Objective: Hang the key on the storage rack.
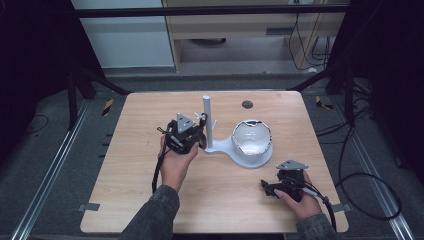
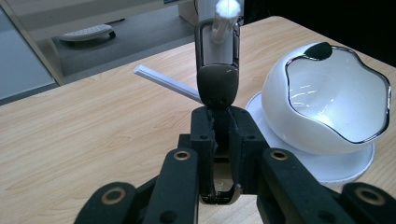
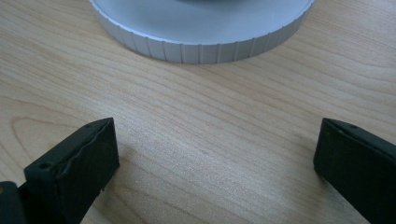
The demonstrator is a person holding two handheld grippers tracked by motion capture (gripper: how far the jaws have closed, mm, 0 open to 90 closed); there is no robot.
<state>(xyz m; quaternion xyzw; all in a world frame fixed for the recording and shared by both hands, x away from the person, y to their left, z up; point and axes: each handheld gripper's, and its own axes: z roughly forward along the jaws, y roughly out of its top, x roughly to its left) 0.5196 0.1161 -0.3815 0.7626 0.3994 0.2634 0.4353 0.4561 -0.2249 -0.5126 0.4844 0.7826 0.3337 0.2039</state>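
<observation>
The landmark is the white stand [image 1: 220, 146] near the middle of the light wooden table [image 1: 135, 200]: a flat ribbed round base carrying a glossy white bowl with a wavy chrome rim [image 1: 252, 137] and, on its left arm, a slim upright white post with short pegs [image 1: 207, 120].

Left of the stand and in front of it the tabletop lies bare out to its rounded edges; behind the stand only a small dark round disc [image 1: 247, 104] sits near the far edge.

The left gripper [image 2: 219, 140] is just left of the post, its jaws clamped tight on a small dark key fob with a grey metal loop [image 2: 217, 70]. The fob stands upright, its loop hooked over a white peg [image 2: 226, 11] of the post, close beside the bowl.

The right gripper [image 3: 210, 158] rests low on the table in front of the stand's base, towards the near right corner, jaws spread wide with only bare wood between them.
</observation>
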